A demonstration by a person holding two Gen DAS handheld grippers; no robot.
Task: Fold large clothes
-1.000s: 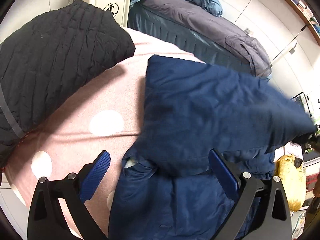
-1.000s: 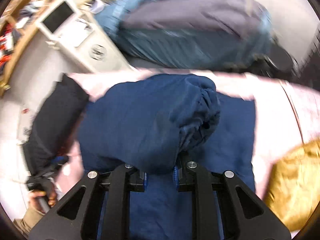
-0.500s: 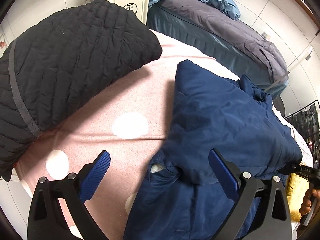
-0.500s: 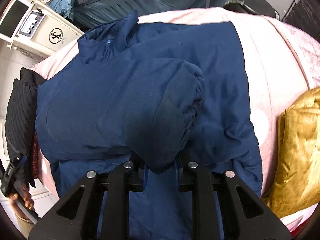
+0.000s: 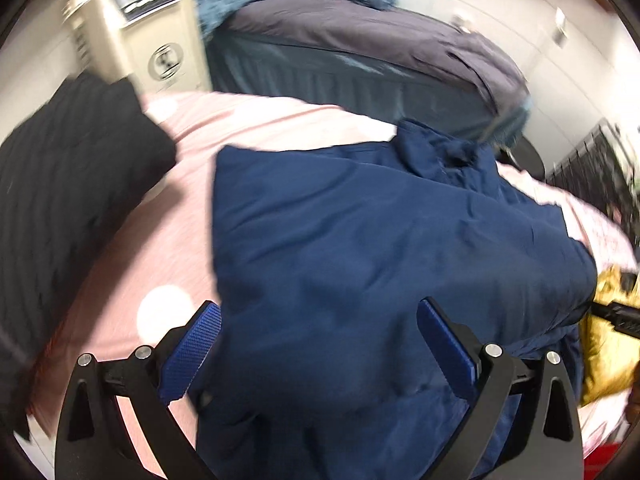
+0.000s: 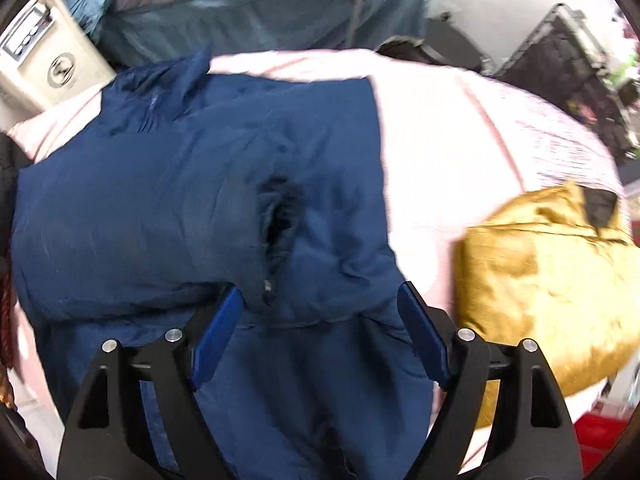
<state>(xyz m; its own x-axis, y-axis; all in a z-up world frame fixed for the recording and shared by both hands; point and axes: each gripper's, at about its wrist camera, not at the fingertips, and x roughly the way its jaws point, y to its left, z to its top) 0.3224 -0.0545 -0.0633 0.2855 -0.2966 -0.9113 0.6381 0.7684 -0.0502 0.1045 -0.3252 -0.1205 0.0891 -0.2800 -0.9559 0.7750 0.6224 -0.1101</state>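
on my left wrist view the left gripper (image 5: 318, 334) sat at the bottom of the frame with its blue pads spread wide, nothing pinched between them, and the navy jacket (image 5: 380, 264) filled the middle and lower part of the picture right across that gap. the jacket lay on the pink sheet (image 5: 132, 264), its left edge folded into a straight line running down the centre-left, its collar bunched at the upper middle. a black quilted jacket (image 5: 72, 184) sat at the left edge, on the same pink sheet and apart from the navy one. behind, in the upper part, i saw a bed with a grey cover (image 5: 360, 36), and a cream machine (image 5: 160, 44) at upper left. this view was smeared, so fine detail was lost. over on my right wrist view the right gripper (image 6: 320, 332) was also open, fingers well apart at the bottom centre, holding nothing; the navy jacket (image 6: 180, 200) spread over the left and centre, with a sleeve cuff (image 6: 276, 236) lying folded across the body, its dark opening just above the gap between the fingers. a gold cushion (image 6: 548, 280) sat at the right on the pink sheet (image 6: 460, 152), near the jacket's right edge but not touching it as far as i could see. a dark rack (image 6: 580, 60) stood in the upper right.
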